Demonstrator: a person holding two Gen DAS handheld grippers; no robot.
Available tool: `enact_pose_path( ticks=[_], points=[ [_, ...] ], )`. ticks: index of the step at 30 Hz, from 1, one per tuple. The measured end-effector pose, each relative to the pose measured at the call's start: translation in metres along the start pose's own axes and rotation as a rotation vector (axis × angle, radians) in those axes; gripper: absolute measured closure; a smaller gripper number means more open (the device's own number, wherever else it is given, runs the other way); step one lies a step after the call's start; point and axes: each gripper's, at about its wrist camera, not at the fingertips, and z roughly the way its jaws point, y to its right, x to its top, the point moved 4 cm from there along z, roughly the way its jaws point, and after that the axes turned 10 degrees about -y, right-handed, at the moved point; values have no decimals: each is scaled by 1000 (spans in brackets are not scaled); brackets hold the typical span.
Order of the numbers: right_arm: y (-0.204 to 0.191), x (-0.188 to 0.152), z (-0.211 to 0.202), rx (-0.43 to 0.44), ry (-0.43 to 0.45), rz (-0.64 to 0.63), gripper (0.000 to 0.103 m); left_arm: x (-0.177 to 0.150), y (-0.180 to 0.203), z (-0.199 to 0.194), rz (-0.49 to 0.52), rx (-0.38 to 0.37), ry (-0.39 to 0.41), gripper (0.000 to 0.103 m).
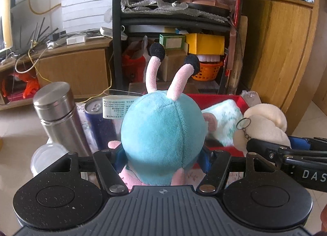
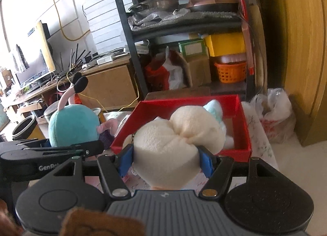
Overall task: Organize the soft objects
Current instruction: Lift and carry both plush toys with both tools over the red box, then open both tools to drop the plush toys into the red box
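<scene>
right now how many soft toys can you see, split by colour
Teal plush toys: 1, the teal plush with pink antennae, clamped in the left gripper
Cream plush toys: 1, the cream plush, clamped in the right gripper
White and mint fluffy toys: 1, the fluffy toy lying in the red box
Total: 3

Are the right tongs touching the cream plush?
Touching. The right wrist view shows the right tongs with both blue pads pressed into the sides of the cream plush.

Black metal shelving unit (image 2: 184,31) stands between a low wooden cabinet (image 1: 77,66) and a tall wooden cabinet (image 1: 282,52) on a pale tiled floor (image 2: 296,170).
</scene>
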Motion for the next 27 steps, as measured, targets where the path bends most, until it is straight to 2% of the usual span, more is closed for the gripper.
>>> enact_pose_path(
  ticks=[7, 17, 22, 27],
  points=[
    [11, 28, 14, -54, 48, -26, 63, 13, 9, 18, 15, 4, 1, 37],
    [37, 50, 56, -125, 16, -12, 63, 36, 7, 48, 13, 18, -11, 37],
    [43, 62, 72, -134, 1, 1, 63, 45, 3, 63, 5, 25, -26, 37],
    [45, 73, 84, -138, 2, 6, 63, 60, 2, 72, -2, 21, -8, 36]
  ],
)
